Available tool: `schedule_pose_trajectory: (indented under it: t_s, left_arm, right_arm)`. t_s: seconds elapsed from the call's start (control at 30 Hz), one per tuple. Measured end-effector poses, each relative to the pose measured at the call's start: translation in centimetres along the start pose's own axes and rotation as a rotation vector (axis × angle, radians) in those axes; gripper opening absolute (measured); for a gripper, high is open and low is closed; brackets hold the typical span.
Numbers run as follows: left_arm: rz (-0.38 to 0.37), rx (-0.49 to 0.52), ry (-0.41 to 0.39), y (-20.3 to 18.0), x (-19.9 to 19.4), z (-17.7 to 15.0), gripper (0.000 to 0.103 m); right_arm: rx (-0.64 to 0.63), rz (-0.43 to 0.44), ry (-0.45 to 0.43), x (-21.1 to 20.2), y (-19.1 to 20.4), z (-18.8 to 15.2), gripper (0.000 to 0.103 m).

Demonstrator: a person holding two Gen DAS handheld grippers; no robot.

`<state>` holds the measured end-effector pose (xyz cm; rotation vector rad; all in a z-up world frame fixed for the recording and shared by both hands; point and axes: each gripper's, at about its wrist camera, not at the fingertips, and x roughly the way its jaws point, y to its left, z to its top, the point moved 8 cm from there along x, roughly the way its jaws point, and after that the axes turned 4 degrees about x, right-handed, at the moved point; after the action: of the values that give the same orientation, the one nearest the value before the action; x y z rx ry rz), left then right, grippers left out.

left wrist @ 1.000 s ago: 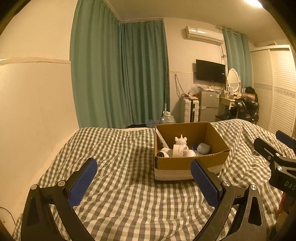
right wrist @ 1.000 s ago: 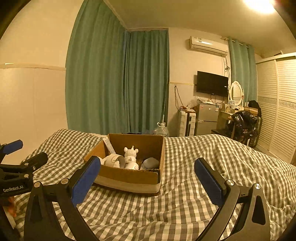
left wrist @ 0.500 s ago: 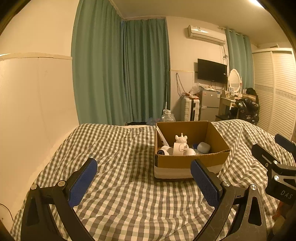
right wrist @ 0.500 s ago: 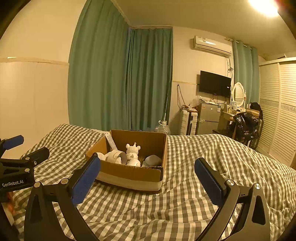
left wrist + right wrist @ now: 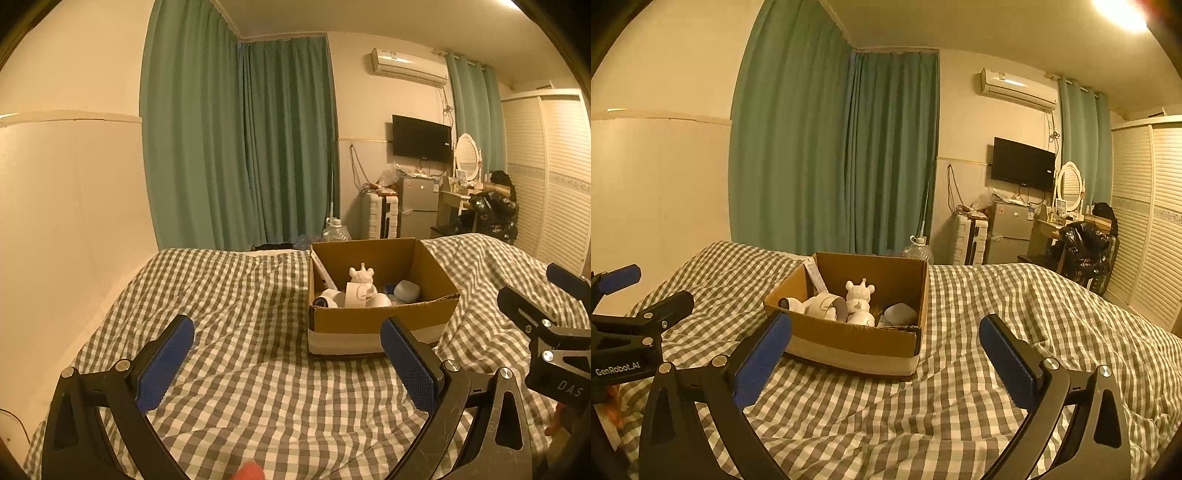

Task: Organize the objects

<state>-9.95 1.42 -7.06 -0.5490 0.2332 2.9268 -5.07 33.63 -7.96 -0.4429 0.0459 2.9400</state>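
An open cardboard box (image 5: 384, 325) sits on the checked bedspread (image 5: 240, 295); it also shows in the right wrist view (image 5: 849, 343). Inside are a white animal figurine (image 5: 361, 277) (image 5: 860, 295), a white mug lying on its side (image 5: 823, 305), a grey rounded object (image 5: 900, 313) (image 5: 406, 290) and a white card leaning on the left wall (image 5: 815, 274). My left gripper (image 5: 288, 365) is open and empty, held above the bedspread short of the box. My right gripper (image 5: 886, 354) is open and empty, also short of the box.
Green curtains (image 5: 236, 147) hang behind the bed. A white wall panel (image 5: 66, 221) runs along the left. A water jug (image 5: 334, 230), fridge (image 5: 417, 206), TV (image 5: 421, 138), dresser with mirror (image 5: 467, 155) and wardrobe (image 5: 554, 177) stand at the far right.
Both grippers have tilted up and drawn back slightly; the box sits a bit lower and farther in both views. Both jaws stay open.
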Motion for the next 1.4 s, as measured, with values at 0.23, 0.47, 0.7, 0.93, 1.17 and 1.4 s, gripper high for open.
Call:
schedule_pose_trajectory:
  t_s: [0.23, 0.47, 0.7, 0.93, 1.17, 1.4]
  left_arm:
    - [-0.005, -0.001, -0.014, -0.09, -0.22, 0.19, 0.103]
    - [-0.004, -0.003, -0.011, -0.05, -0.26, 0.15, 0.103]
    - [-0.005, 0.002, -0.007, -0.06, -0.16, 0.06, 0.103]
    - [-0.01, -0.001, -0.002, -0.12, -0.12, -0.01, 0.103]
    - [-0.01, 0.002, 0.002, -0.14, 0.0, -0.06, 0.103]
    - [-0.012, 0.003, 0.006, -0.12, 0.13, -0.08, 0.103]
  right_arm:
    - [-0.002, -0.001, 0.006, 0.08, 0.03, -0.03, 0.102]
    - [-0.003, 0.0, 0.004, 0.08, 0.06, 0.07, 0.102]
    - [-0.003, 0.001, 0.006, 0.1, 0.07, 0.02, 0.102]
    - [-0.003, 0.001, 0.007, 0.15, 0.17, -0.05, 0.102]
    - [-0.005, 0.005, 0.01, 0.19, 0.32, -0.19, 0.102]
    - [-0.008, 0.007, 0.013, 0.21, 0.41, -0.32, 0.102]
